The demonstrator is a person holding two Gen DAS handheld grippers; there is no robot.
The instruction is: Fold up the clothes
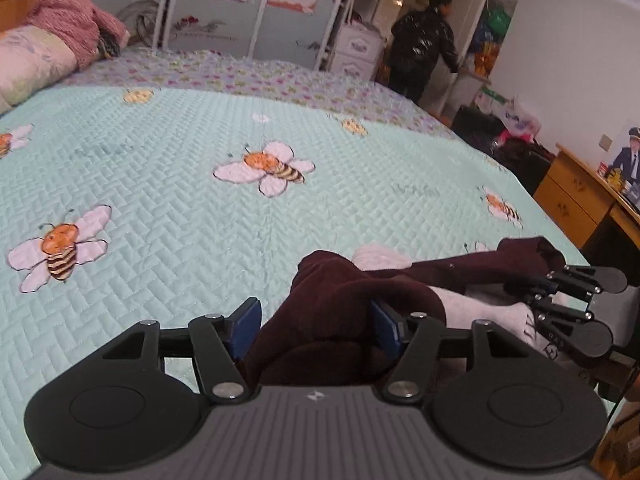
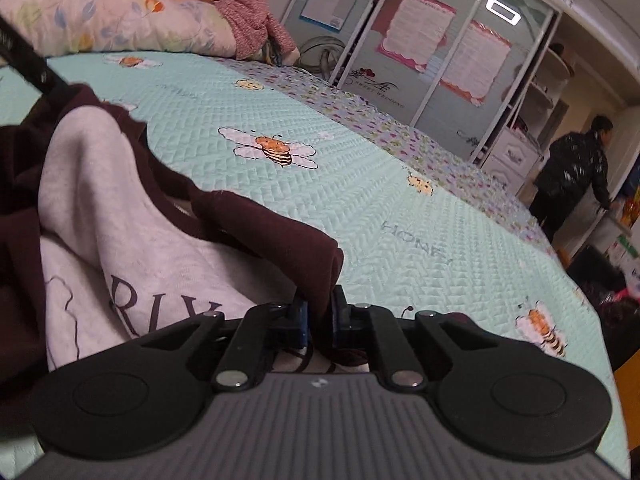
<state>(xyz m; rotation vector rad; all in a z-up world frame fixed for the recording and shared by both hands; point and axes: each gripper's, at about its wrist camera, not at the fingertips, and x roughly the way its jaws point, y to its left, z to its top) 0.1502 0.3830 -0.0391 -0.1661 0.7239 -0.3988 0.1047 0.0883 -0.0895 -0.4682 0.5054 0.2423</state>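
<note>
A maroon and light grey sweatshirt (image 1: 344,312) with dark lettering lies bunched at the near edge of the bed (image 1: 192,184). My left gripper (image 1: 316,328) has its jaws wide apart with a maroon fold of the sweatshirt between the blue pads (image 1: 246,326). My right gripper (image 2: 320,316) is shut on a maroon edge of the sweatshirt (image 2: 272,224); it also shows at the right of the left wrist view (image 1: 560,292). The grey front with letters (image 2: 120,240) lies left of the right gripper.
The bed has a mint quilt with bee prints (image 2: 360,200). A floral pillow (image 2: 112,16) and a pink garment (image 2: 252,20) lie at the headboard. A person in dark clothes (image 1: 424,48) stands by the wardrobe. A wooden desk (image 1: 576,196) stands right of the bed.
</note>
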